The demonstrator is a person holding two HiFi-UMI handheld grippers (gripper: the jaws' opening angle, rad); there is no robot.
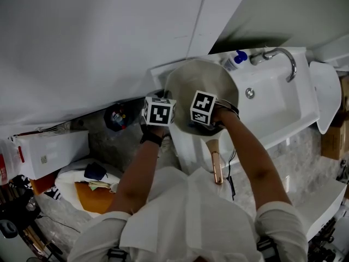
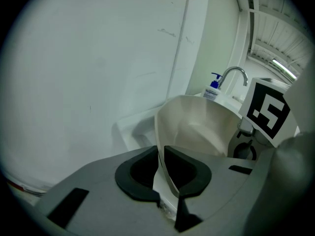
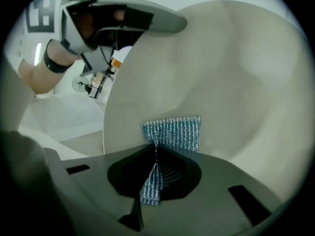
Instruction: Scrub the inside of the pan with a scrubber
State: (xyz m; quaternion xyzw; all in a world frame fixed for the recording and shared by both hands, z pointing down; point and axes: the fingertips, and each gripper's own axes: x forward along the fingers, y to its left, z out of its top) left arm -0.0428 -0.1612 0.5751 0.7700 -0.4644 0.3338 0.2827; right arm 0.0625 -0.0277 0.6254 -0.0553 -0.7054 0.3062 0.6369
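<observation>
A pale, round pan (image 1: 200, 85) is tilted up over the edge of a white sink, its copper-coloured handle (image 1: 216, 168) pointing back toward the person. My left gripper (image 2: 161, 168) is shut on the pan's thin rim (image 2: 158, 132), at the pan's left side in the head view. My right gripper (image 3: 153, 157) is shut on a blue-grey woven scrubber (image 3: 175, 132), whose free end lies flat against the pan's inner surface (image 3: 221, 73). In the head view both marker cubes hide the jaws; the right gripper (image 1: 205, 117) hangs over the pan's lower inside.
The white sink basin (image 1: 272, 100) with a curved faucet (image 1: 281, 56) and a blue-capped soap bottle (image 1: 235, 59) lies to the right of the pan. A plain wall rises behind. A white box (image 1: 49, 153) and cloths lie at the lower left on the speckled counter.
</observation>
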